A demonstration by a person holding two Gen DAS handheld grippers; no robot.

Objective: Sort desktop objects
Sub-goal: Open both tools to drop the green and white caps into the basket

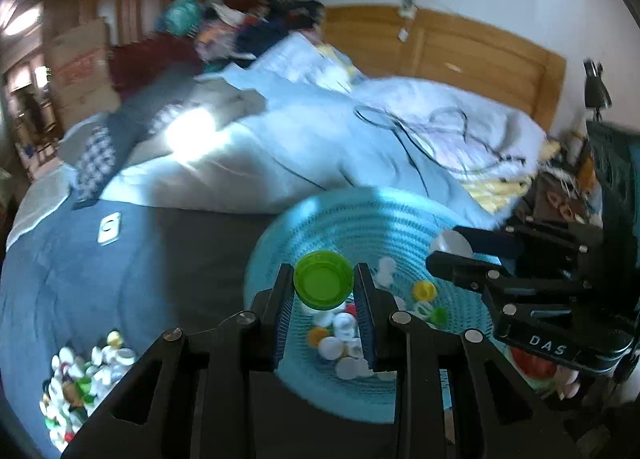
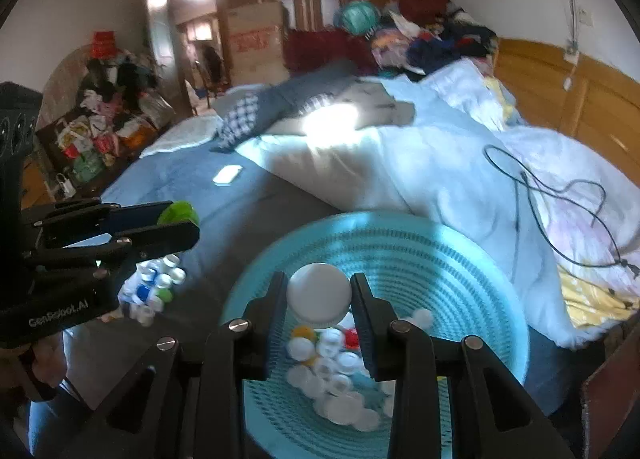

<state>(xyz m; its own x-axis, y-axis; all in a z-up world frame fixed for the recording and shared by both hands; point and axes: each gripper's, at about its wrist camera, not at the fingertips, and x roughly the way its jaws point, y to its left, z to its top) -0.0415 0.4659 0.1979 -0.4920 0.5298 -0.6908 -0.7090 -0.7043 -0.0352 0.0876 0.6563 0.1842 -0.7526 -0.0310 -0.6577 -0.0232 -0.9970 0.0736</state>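
The left gripper point(image 1: 323, 291) is clenched on a green cap point(image 1: 322, 279), held over the near side of the teal basket point(image 1: 360, 215); the right gripper point(image 2: 319, 299) grasps a white cap point(image 2: 319, 295) above the same basket; loose caps point(image 2: 340, 371) lie inside it; another cap pile point(image 1: 84, 375) sits on the blue bedspread point(image 1: 80, 279), near left.

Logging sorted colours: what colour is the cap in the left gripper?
Green cap, clearest in left wrist view.
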